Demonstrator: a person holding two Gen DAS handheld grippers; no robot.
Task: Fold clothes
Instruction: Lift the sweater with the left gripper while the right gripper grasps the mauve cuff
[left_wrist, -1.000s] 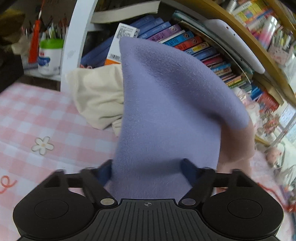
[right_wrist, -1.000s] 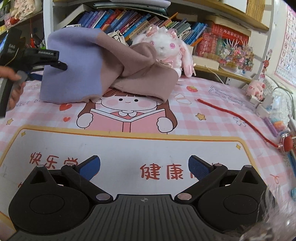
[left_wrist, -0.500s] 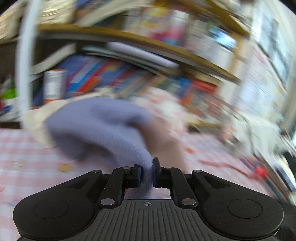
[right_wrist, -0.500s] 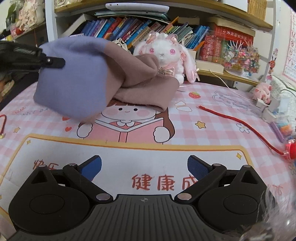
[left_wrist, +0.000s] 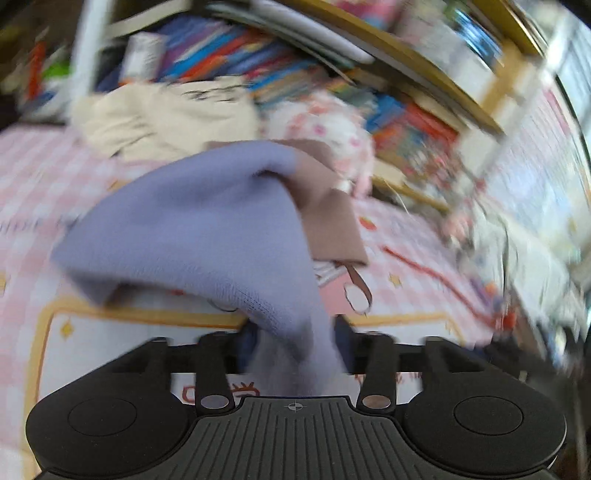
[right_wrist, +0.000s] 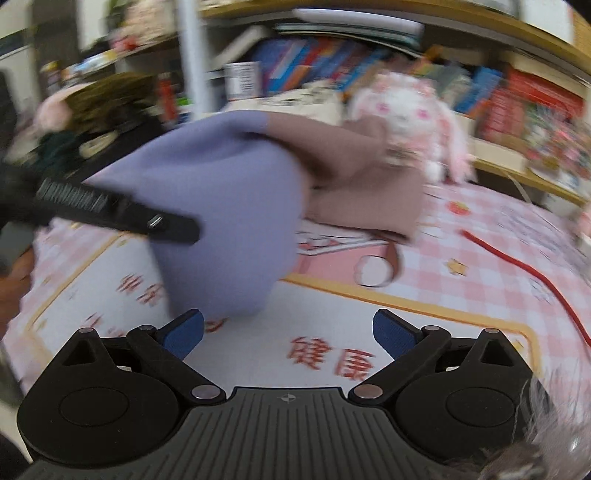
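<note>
Left wrist view, blurred. The left gripper has its fingers set a little apart with a bunch of the lilac end of the garment between them; whether the pads actually press the cloth cannot be told. From the fingers the cloth rises toward 12 o'clock, spreads wide to 10 o'clock, and turns brown at 1 o'clock, where it lies on the mat. The near lilac edge hangs clear above the mat's yellow border. A cream cloth is heaped at 11 o'clock behind the garment, with a plush rabbit at 12 to 1 o'clock and a bookshelf beyond. A red cord runs across the pink checked cover at 2 to 3 o'clock.

Right wrist view, also blurred. The right gripper is wide open and holds nothing; its blue pads stand far apart over the mat. The garment fills the view from 10 to 12 o'clock: the lilac part hangs down to just beside the left pad, and the brown part rests on the mat at 1 o'clock, touching the rabbit. The left gripper enters from 9 o'clock, its tip against the lilac cloth. The cord lies at 3 o'clock.
</note>
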